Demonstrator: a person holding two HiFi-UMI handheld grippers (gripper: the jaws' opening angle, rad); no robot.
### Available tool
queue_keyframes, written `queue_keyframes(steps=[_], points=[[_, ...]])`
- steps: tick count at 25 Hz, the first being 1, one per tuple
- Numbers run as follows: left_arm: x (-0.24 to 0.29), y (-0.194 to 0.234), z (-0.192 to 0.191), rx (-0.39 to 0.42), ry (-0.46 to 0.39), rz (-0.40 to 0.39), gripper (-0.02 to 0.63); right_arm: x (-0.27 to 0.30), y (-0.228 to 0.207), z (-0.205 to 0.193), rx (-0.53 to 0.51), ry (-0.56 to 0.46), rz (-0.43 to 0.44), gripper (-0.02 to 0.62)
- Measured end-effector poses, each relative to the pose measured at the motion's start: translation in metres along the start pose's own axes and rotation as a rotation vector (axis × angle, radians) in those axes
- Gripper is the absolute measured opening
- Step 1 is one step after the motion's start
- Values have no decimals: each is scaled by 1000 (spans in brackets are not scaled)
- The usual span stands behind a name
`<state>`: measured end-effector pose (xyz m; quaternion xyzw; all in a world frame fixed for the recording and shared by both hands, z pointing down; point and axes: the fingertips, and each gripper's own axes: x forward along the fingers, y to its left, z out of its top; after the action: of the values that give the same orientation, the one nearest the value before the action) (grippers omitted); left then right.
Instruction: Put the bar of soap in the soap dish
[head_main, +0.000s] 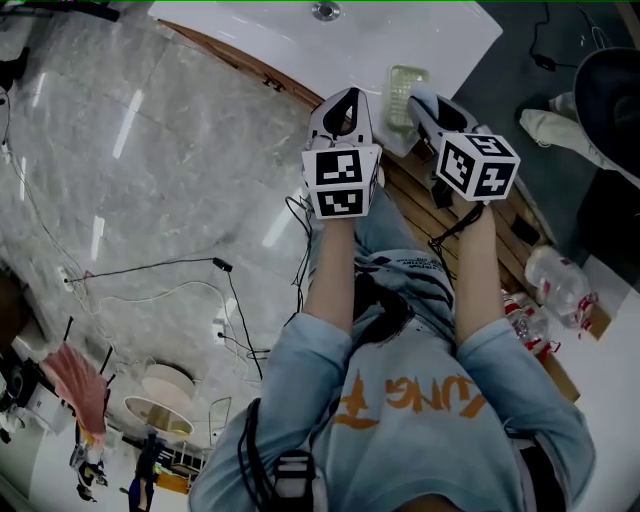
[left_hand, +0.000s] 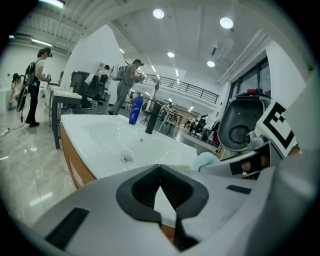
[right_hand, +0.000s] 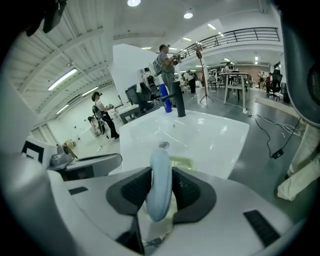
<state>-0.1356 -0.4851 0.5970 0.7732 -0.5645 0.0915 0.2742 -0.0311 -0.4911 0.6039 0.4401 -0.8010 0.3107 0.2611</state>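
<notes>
A pale blue bar of soap (right_hand: 159, 184) stands on edge between the pads of my right gripper (right_hand: 160, 176), which is shut on it. The soap's rounded end (left_hand: 204, 160) also shows in the left gripper view. A pale green translucent soap dish (head_main: 404, 92) sits on the near right corner of the white sink (head_main: 300, 35); its rim (right_hand: 182, 162) lies just beyond the soap. My right gripper (head_main: 421, 102) hovers at the dish. Close to its left, my left gripper (head_main: 346, 104) is shut and holds nothing, its pads (left_hand: 150, 186) touching at the tips.
The basin has a drain (head_main: 325, 12), a dark faucet (right_hand: 179, 104) and a blue bottle (right_hand: 166, 104) at its far side. Wooden slats (head_main: 418, 205) lie under my arms. Plastic bottles (head_main: 553, 280) stand at the right, cables (head_main: 190, 290) trail over the marble floor, and people stand in the background.
</notes>
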Motion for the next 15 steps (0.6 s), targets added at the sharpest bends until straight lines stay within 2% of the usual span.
queue_keyframes(steps=[7, 15], points=[[1, 1, 1, -3, 5, 3, 21, 18, -6, 1, -28, 62, -50, 138], [5, 3, 2, 2, 13, -3, 21, 30, -10, -17, -42, 123, -85, 140]])
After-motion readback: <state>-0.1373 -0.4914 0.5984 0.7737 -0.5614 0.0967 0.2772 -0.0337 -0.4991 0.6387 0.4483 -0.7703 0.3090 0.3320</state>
